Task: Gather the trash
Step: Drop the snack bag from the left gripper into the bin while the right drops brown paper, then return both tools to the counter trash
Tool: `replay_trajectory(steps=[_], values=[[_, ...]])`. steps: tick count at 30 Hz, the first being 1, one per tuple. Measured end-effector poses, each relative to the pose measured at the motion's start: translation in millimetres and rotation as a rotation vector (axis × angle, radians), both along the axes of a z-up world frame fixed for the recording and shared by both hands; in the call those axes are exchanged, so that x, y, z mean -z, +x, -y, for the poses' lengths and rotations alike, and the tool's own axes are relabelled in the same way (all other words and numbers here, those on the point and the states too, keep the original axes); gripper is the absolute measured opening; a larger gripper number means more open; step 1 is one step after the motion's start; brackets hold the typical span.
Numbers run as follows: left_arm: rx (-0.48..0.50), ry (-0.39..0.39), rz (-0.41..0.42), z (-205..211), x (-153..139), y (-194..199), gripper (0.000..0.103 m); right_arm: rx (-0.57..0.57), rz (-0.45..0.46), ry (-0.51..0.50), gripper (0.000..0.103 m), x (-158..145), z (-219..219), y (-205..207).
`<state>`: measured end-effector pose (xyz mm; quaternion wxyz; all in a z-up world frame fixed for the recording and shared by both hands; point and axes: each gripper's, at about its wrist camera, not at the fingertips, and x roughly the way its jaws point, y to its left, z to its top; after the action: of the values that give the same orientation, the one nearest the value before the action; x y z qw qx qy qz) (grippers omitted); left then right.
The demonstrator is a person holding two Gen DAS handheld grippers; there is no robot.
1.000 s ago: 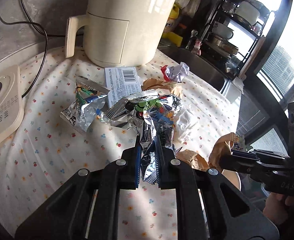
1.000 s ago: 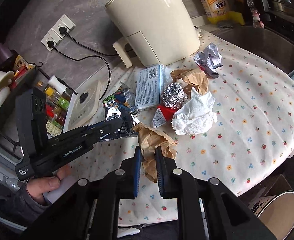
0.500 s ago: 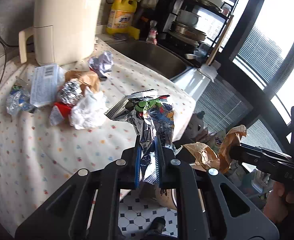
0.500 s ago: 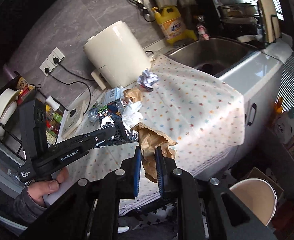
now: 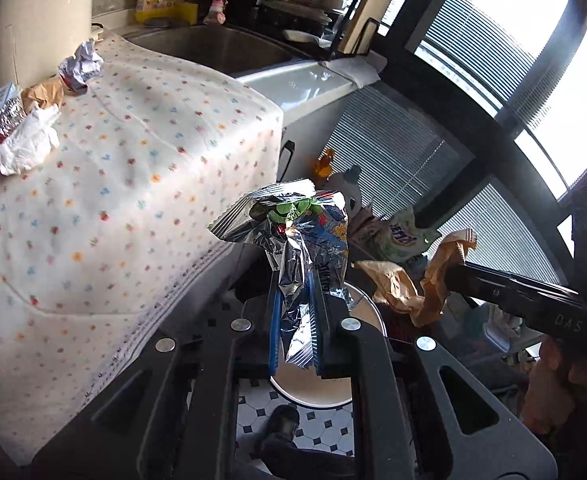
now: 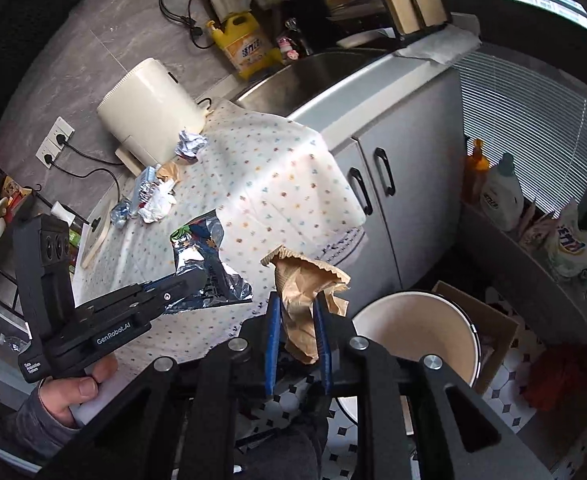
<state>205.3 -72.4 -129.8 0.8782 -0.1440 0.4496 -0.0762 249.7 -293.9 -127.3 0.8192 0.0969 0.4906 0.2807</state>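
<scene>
My left gripper (image 5: 297, 292) is shut on a crumpled foil snack wrapper (image 5: 301, 232), off the table's edge and above a cream bin (image 5: 313, 396). My right gripper (image 6: 297, 312) has a crumpled brown paper bag (image 6: 305, 284) between its blue pads. Its jaws are opening, and the bag still hangs there, just left of the bin (image 6: 413, 332). Each view also shows the other gripper: the left gripper (image 6: 197, 280) with the wrapper (image 6: 205, 256), the right gripper (image 5: 453, 276) with the bag (image 5: 405, 284). A white tissue (image 5: 25, 148), a foil ball (image 5: 7, 118) and crumpled paper (image 5: 81, 66) lie on the table.
The table wears a dotted cloth (image 6: 277, 184) with a cream appliance (image 6: 149, 116) at its back. A sink (image 6: 313, 72) and grey cabinet doors (image 6: 385, 200) stand beyond. A cardboard box (image 6: 497, 320) sits behind the bin on the tiled floor. Bottles and bags fill a low shelf (image 6: 533, 216).
Both grippers have swung from over the table to beyond its edge, above the bin, still carrying the wrapper and the bag. The right jaws now stand wider apart.
</scene>
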Motion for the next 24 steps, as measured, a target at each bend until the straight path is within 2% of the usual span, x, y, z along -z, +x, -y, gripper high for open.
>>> replay_trajectory(steps=[1, 2, 7, 12, 14, 15, 16, 17, 18, 21, 24], values=[[-0.002, -0.006, -0.009, 5.9, 5.1, 0.5, 0.013, 0.0, -0.003, -0.001, 0.052, 4.9, 6.0, -1.2], [-0.005, -0.012, -0.016, 11.1, 9.9, 0.4, 0.013, 0.013, 0.006, -0.009, 0.069, 9.4, 14.0, -3.6], [-0.008, -0.034, -0.048, 31.7, 28.8, -4.3, 0.013, 0.043, -0.041, -0.043, 0.069, 27.5, 43.9, -5.8], [0.02, -0.046, -0.075, 52.7, 42.4, -5.2, 0.013, 0.06, -0.023, -0.067, 0.069, 24.2, 61.9, -11.2], [0.043, -0.078, -0.085, 60.1, 46.3, -2.2, 0.017, 0.076, -0.015, -0.073, 0.069, 20.7, 69.0, -12.4], [0.058, -0.103, -0.094, 63.6, 48.4, -0.2, 0.035, 0.083, -0.012, -0.074, 0.069, 18.4, 71.8, -12.4], [0.057, -0.115, -0.098, 65.1, 50.0, 0.4, 0.067, 0.089, -0.008, -0.074, 0.07, 16.1, 74.6, -12.1], [0.048, -0.12, -0.088, 64.5, 48.8, -0.1, 0.076, 0.097, -0.004, -0.075, 0.071, 13.7, 76.9, -12.2], [0.041, -0.126, -0.07, 63.3, 46.1, -1.4, 0.08, 0.105, 0.002, -0.077, 0.072, 11.4, 78.7, -12.2], [0.024, -0.11, -0.056, 54.8, 37.2, -3.9, 0.083, 0.119, 0.008, -0.077, 0.075, 5.8, 77.8, -10.6], [-0.031, -0.089, -0.023, 34.4, 23.0, -12.5, 0.092, 0.106, 0.018, -0.06, 0.082, -1.5, 63.6, -8.5]])
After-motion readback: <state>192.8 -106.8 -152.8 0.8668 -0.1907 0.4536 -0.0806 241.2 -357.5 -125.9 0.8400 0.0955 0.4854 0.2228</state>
